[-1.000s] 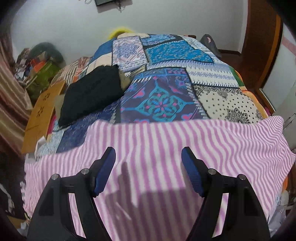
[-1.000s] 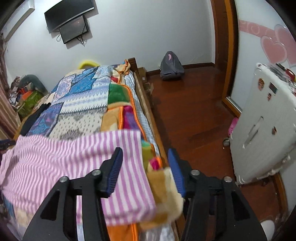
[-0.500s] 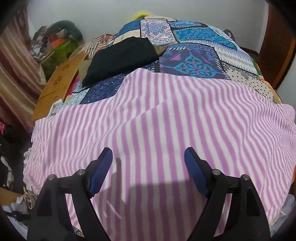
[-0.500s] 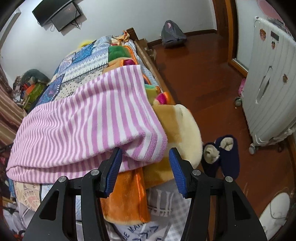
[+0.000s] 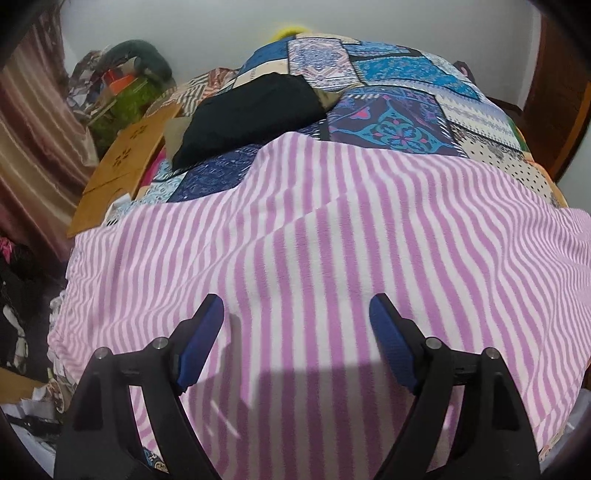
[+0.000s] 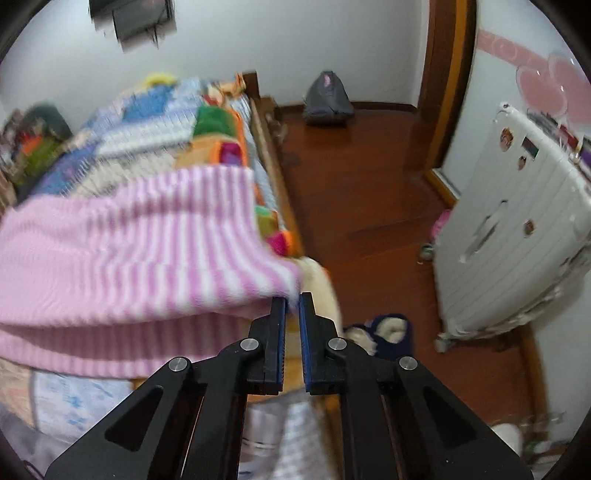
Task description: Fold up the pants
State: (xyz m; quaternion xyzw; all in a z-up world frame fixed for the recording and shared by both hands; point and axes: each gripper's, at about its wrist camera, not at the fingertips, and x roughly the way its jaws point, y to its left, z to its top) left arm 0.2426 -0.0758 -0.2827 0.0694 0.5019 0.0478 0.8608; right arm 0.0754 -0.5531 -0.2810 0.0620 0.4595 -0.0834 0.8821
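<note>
White walls [image 6: 369, 48], glossy wood floor [image 6: 369, 192], patchwork-quilted bed [image 5: 399, 107], white cabinet [image 6: 517, 229].

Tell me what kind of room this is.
Most likely a bedroom in a home: a bed covered by a patchwork quilt, a wall-mounted screen, and slippers on the wood floor.

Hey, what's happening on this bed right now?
A person with a handheld gripper in each hand is folding pink-and-white striped pants spread across a patchwork quilt. The right gripper has its jaws nearly shut on the pants' corner at the bed's edge, though motion blur hides the exact contact. The left gripper hovers wide open over the middle of the fabric, holding nothing.
</note>
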